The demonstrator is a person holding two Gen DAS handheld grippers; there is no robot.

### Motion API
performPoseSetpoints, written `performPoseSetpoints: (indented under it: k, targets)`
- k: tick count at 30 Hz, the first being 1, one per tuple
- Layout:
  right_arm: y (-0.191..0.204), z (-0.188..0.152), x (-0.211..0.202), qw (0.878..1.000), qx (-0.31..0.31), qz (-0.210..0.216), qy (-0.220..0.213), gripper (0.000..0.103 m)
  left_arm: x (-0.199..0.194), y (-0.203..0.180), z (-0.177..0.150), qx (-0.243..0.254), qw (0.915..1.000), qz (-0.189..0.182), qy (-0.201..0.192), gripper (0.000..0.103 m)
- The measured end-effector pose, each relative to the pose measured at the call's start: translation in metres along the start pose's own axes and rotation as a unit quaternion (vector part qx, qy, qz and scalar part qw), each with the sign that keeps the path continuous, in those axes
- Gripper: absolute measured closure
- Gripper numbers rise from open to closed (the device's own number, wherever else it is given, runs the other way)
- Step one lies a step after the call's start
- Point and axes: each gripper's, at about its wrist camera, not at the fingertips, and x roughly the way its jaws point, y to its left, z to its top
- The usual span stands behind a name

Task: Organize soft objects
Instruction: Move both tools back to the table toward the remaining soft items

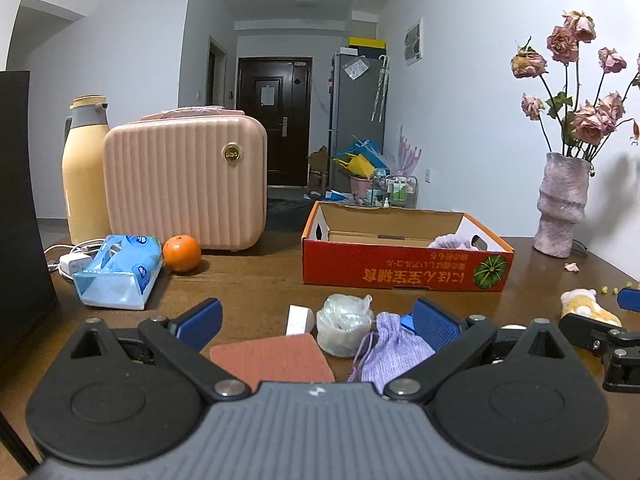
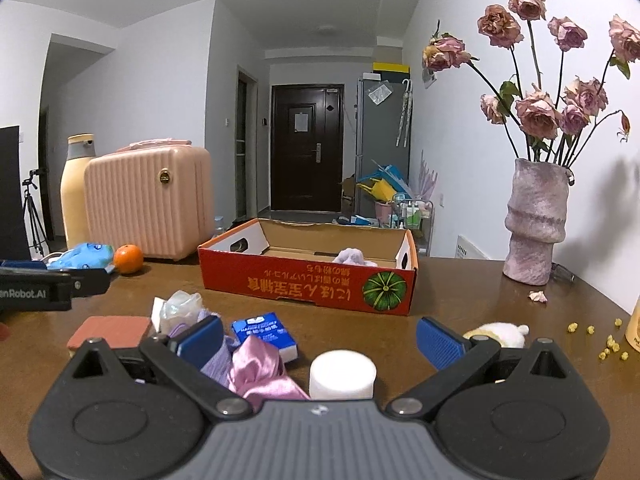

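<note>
A red cardboard box (image 1: 404,270) (image 2: 308,284) stands open on the brown table, with a lilac soft item (image 1: 450,242) (image 2: 352,257) inside it. My left gripper (image 1: 316,318) is open above a lilac knitted pouch (image 1: 394,350), a crumpled clear bag (image 1: 344,322) and a reddish pad (image 1: 272,356). My right gripper (image 2: 320,336) is open too, low over a pink satin cloth (image 2: 260,364), a blue tissue pack (image 2: 266,334) and a white cylinder (image 2: 342,374). A cream plush toy (image 1: 586,306) (image 2: 500,334) lies to the right.
A pink ribbed case (image 1: 186,180), a cream jug (image 1: 84,172), an orange (image 1: 181,253) and a blue tissue packet (image 1: 118,270) sit at the back left. A vase of dried roses (image 2: 534,220) stands at the right. Yellow crumbs (image 2: 608,342) dot the table.
</note>
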Motion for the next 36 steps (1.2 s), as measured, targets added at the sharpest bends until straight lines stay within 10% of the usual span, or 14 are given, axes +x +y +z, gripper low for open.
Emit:
performPoseSetpoints:
  k: [36]
  targets:
    - [0.035, -0.037, 0.06, 0.99, -0.061, 0.008, 0.124, 0.015, 0.003, 0.032, -0.015, -0.005, 0.9986, -0.01, 0.051, 0.0]
